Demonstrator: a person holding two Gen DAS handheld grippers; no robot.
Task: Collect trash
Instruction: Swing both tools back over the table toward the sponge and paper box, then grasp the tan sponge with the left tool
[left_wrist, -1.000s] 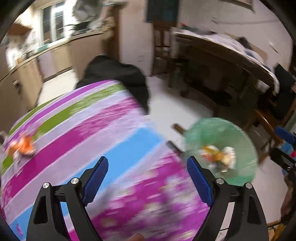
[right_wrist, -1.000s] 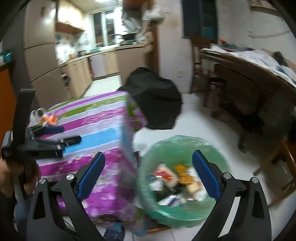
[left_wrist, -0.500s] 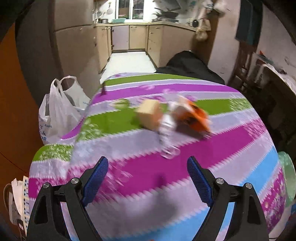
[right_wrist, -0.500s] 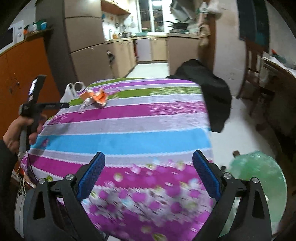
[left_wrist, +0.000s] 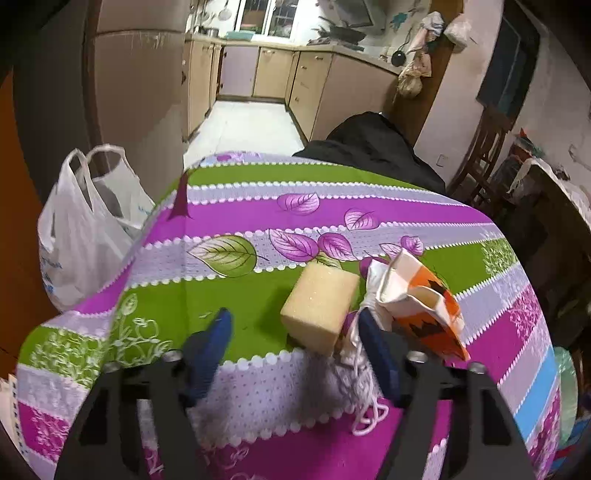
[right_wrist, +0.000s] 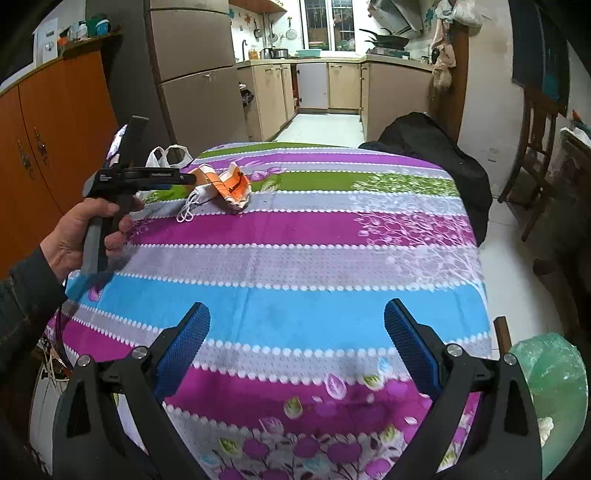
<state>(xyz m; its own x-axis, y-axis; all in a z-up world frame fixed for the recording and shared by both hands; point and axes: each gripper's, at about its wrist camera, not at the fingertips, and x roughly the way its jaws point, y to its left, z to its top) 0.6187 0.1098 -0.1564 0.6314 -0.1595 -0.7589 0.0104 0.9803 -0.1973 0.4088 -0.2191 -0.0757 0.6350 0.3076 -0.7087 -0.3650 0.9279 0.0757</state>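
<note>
Closing left hand-held gripper (left_wrist: 295, 347) around sponge (left_wrist: 319, 308).

We see a tablecloth (right_wrist: 295, 266) striped purple, green, lilac and blue (printed with leaves and white dots), a pale yellow sponge (left_wrist: 319, 314), an orange-and-white wrapper (left_wrist: 424, 306), a white plastic bag (left_wrist: 81, 236), blue gripper pads (right_wrist: 183, 347) and a translucent green bin bag (right_wrist: 554, 373).
</note>
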